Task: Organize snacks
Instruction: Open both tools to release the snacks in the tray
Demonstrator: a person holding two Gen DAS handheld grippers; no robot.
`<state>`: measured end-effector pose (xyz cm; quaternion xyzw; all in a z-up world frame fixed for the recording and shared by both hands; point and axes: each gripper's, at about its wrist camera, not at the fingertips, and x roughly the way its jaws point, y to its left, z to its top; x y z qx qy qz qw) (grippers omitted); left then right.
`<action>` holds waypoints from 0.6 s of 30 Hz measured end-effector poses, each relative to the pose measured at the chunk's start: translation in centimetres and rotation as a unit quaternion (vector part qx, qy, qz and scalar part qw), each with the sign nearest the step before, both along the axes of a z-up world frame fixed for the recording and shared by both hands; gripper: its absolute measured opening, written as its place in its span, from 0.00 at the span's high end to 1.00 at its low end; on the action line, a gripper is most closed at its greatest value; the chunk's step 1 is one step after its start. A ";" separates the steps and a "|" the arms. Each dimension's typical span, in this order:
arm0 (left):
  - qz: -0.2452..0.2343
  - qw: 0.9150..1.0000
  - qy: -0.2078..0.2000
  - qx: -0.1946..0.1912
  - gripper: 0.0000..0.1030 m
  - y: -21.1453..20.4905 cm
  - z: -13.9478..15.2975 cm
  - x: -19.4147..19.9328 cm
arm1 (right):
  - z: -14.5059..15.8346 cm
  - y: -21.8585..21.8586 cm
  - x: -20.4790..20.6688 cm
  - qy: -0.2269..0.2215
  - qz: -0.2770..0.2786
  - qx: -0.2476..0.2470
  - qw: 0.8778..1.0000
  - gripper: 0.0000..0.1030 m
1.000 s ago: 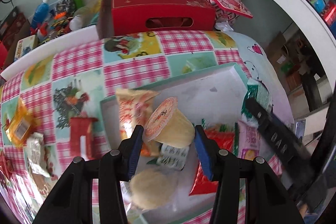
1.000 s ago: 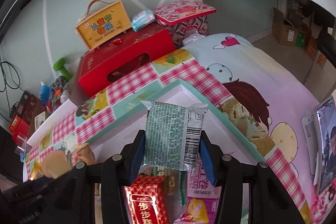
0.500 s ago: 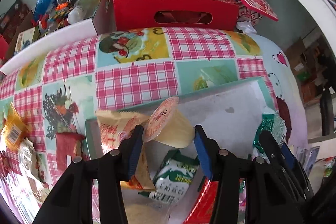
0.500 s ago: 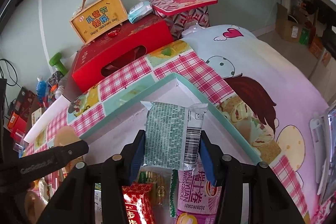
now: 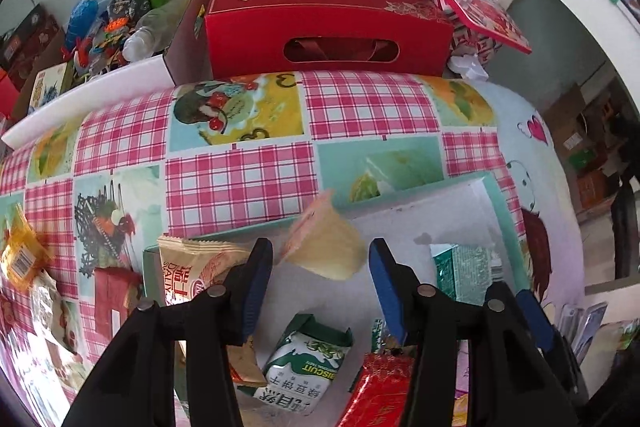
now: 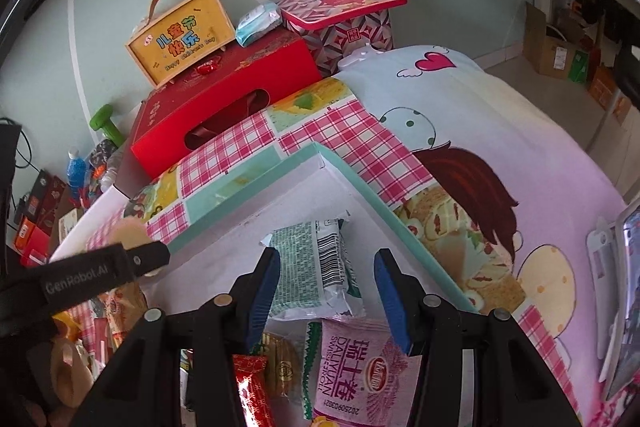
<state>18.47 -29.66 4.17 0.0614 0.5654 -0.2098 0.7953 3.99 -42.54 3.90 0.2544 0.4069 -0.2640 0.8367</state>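
The snacks go into the white tray (image 6: 280,187) with the green rim. The left gripper (image 5: 320,263) is over the tray, and its jaws are opening. The yellow jelly cup (image 5: 326,247) between them looks blurry and loose, most likely dropping into the tray. The right gripper (image 6: 324,275) also hangs over the tray with a small gap each side of the green snack packet (image 6: 310,267), which lies in the tray, let go.
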 end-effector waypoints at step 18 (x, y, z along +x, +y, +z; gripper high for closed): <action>0.128 0.992 0.007 0.011 0.12 4.1 1.6 -0.3 | 0.0 0.1 0.1 0.064 0.019 -0.046 0.997 0.11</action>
